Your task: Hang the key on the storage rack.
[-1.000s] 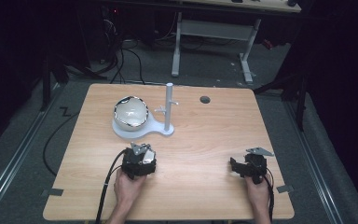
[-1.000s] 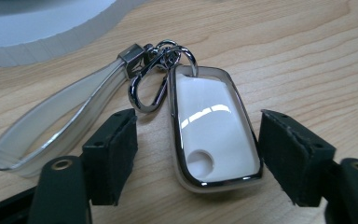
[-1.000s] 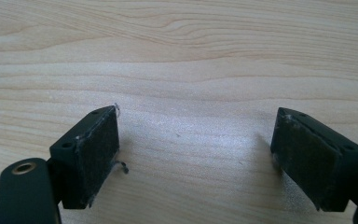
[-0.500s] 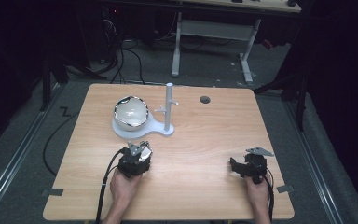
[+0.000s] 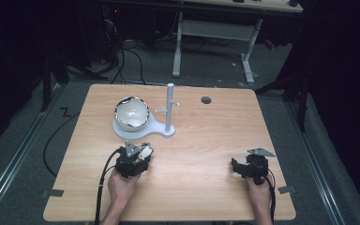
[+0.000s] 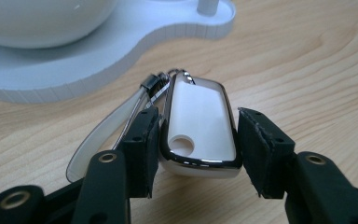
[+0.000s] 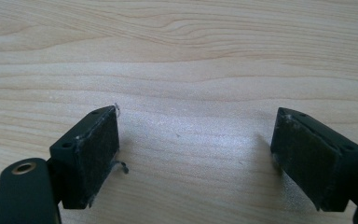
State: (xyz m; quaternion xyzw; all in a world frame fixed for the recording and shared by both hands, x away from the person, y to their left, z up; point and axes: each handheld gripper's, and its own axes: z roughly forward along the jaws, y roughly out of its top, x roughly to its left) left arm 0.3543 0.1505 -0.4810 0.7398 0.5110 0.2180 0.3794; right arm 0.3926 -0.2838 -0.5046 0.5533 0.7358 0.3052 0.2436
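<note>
Left gripper view puts the key fob (image 6: 200,126) right between the pads of my left claw (image 6: 198,114). It is a small white shell with a shiny chrome rim, lying flat on the wooden table (image 5: 206,140). I judge it light and rigid, hard plastic that will not give under the pads. That polished rim looks slippery, though, so a shallow pinch could let it squirt out forwards.

A soft white strap (image 6: 102,135) and a metal ring (image 6: 156,86) hang off its far end. Both are floppy and will dangle once the fob leaves the wood. I reckon the long flat sides are the place to hold, near the middle of the body, not the strap or the ring.

My left claw has just been closing and now stands narrow around the fob. The near pad sits against its left side, and the other pad meets its right edge, as far as I can tell. The strap curls out past the left pad, outside the grip. The fob's far tip points towards the white stand (image 6: 98,60), which lies near but does not touch it. From the high view, the stand carries a round bowl (image 5: 131,112) and an upright post (image 5: 169,108).

My right claw (image 7: 198,114) rests wide over bare wood, holding nothing, well apart from the fob.
</note>
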